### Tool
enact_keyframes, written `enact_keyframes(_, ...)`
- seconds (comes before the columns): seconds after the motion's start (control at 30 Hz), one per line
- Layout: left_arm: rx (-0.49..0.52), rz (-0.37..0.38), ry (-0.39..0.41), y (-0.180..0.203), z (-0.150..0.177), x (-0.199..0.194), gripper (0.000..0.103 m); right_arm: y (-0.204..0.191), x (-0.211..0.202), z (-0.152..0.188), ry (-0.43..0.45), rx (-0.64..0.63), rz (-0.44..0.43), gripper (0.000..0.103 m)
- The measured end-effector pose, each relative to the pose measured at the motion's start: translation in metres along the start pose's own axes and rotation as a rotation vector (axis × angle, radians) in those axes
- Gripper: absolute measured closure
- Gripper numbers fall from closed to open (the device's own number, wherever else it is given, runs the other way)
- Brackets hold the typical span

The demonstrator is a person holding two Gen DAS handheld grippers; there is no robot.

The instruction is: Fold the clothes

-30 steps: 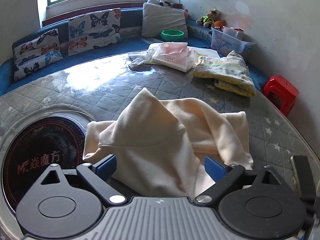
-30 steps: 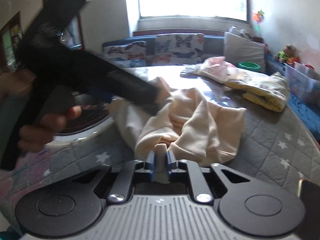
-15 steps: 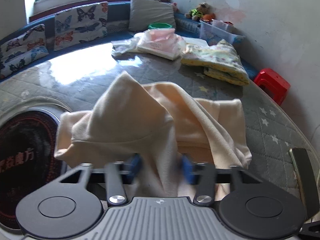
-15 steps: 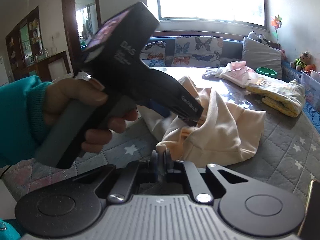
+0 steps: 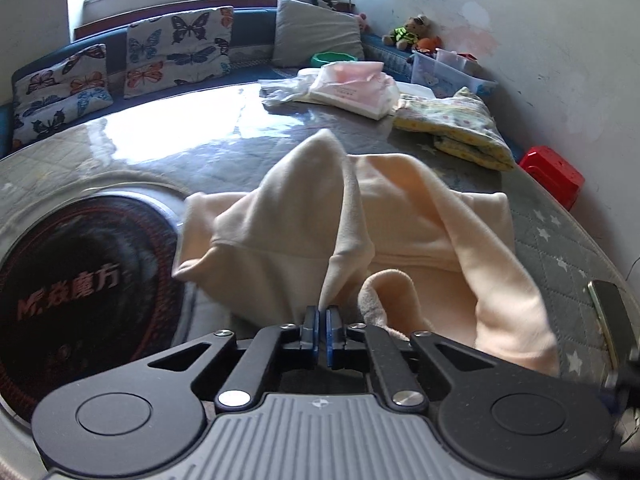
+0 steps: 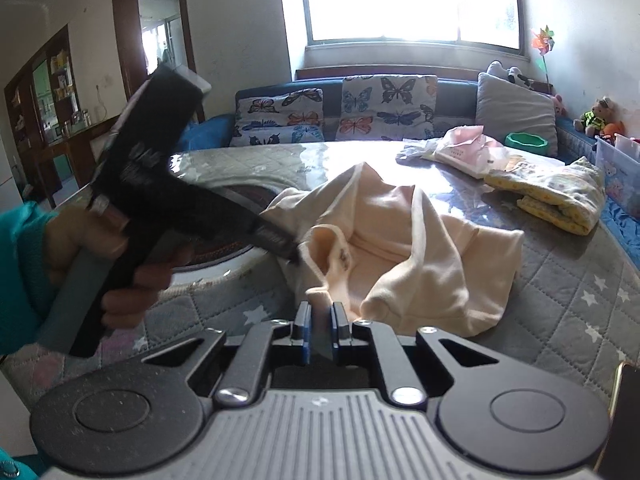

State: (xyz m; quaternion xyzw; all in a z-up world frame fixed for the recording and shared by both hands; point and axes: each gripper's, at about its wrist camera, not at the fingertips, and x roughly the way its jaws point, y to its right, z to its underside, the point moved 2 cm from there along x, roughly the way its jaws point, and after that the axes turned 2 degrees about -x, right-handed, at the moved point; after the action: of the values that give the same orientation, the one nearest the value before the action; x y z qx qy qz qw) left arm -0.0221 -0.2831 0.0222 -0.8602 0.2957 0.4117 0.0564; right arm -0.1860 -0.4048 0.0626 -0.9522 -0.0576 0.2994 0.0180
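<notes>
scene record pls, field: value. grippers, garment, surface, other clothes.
left gripper: shut on a fold of the cream garment
right gripper: shut on another edge of the cream garment
garment state: crumpled and bunched into a peak, not yet flat or folded
surface: grey quilted cover with star print
other clothes: yellow patterned garment folded at the far side; pink and white bundle beyond it
left hand: seen in the right wrist view, gripping the left gripper's handle

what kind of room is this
Probably a home living room or playroom: a window bench with butterfly cushions, a teddy bear, and a quilted table carrying the cream garment.
</notes>
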Motion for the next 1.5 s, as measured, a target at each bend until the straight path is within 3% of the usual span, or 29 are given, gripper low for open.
enact_keyframes(0.07,-0.004,-0.013,0.005,-0.007,0.006,-0.007,0.101,0.004,0.0,-0.004,0.011,0.009,0.009,0.09)
enact_keyframes(0.17,-0.001,-0.061,-0.002,-0.021,0.017,-0.016,0.102,0.01,0.001,-0.01,0.028,0.024,0.023,0.078)
enact_keyframes(0.23,-0.019,-0.072,-0.013,-0.033,0.025,-0.02,0.102,0.013,0.001,-0.014,0.039,0.033,0.032,0.076)
enact_keyframes(0.3,-0.038,-0.079,-0.027,-0.045,0.031,-0.024,0.102,0.022,0.008,-0.017,0.039,0.048,0.061,0.064)
enact_keyframes(0.43,-0.067,-0.057,-0.034,-0.053,0.03,-0.031,0.101,0.039,0.021,-0.024,0.037,0.079,0.119,0.063)
enact_keyframes(0.53,-0.085,-0.019,-0.027,-0.048,0.02,-0.031,0.093,0.048,0.039,-0.022,-0.014,0.098,0.133,0.063)
enact_keyframes(0.63,-0.078,-0.002,0.0,-0.037,0.007,-0.031,0.076,0.047,0.052,-0.012,-0.066,0.112,0.108,0.07)
enact_keyframes(0.7,-0.068,0.002,0.011,-0.027,-0.002,-0.027,0.061,0.043,0.056,-0.006,-0.088,0.11,0.09,0.089)
enact_keyframes(1.0,-0.023,0.035,-0.005,0.01,-0.032,0.016,0.051,0.025,0.052,0.004,-0.099,0.079,0.06,0.093)
enact_keyframes(1.07,0.01,0.016,-0.007,0.017,-0.032,0.025,0.053,0.022,0.05,0.006,-0.099,0.078,0.05,0.094)
enact_keyframes(1.13,0.04,0.001,-0.006,0.018,-0.028,0.031,0.078,0.019,0.049,0.007,-0.099,0.073,0.04,0.094)
enact_keyframes(1.23,0.059,-0.009,0.001,0.014,-0.02,0.032,0.095,0.013,0.045,0.009,-0.098,0.061,0.024,0.094)
enact_keyframes(1.5,0.03,-0.028,0.03,-0.02,0.007,-0.006,0.098,-0.014,0.031,0.014,-0.104,0.013,-0.06,0.094)
